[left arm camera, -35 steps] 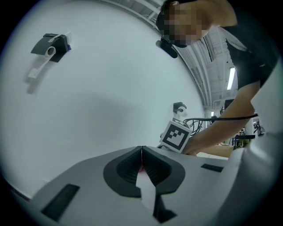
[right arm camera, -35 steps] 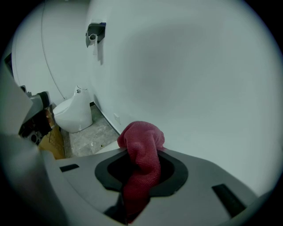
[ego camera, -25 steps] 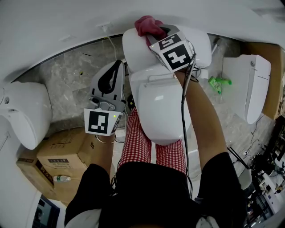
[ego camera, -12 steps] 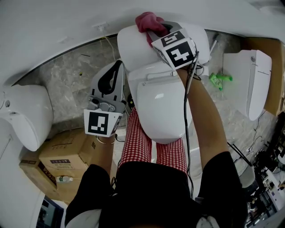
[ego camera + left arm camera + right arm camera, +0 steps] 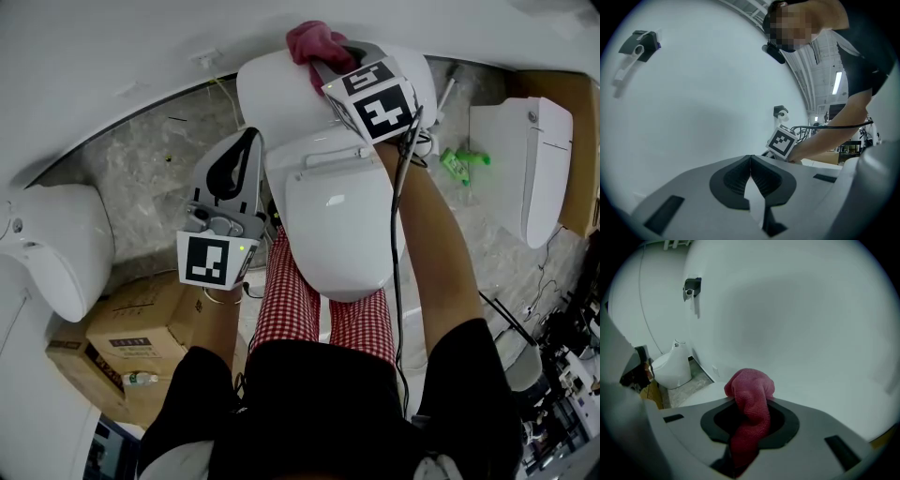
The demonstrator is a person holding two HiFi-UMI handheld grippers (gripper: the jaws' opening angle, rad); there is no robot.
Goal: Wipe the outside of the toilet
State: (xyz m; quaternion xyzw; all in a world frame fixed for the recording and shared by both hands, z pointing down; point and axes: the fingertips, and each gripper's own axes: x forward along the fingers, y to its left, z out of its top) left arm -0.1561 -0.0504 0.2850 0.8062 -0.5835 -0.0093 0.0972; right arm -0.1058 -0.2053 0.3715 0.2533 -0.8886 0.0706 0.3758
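On the tank (image 5: pixel 267 94), the right gripper (image 5: pixel 328 67) presses a pinched cloth (image 5: pixel 314 45) down for wiping, while the left gripper (image 5: pixel 246 141), jaws together and empty, hangs aside.

You wear a black short-sleeved top (image 5: pixel 309 412) and red-and-white checked trousers (image 5: pixel 305 305). Your left hand-held gripper (image 5: pixel 249 141) is a grey shell with black ribbed pads (image 5: pixel 736 180) and a black-and-white marker cube (image 5: pixel 214 258). Your right hand-held gripper (image 5: pixel 328 67) has a matching cube (image 5: pixel 375 108), with a black cable (image 5: pixel 393 244) trailing behind it.
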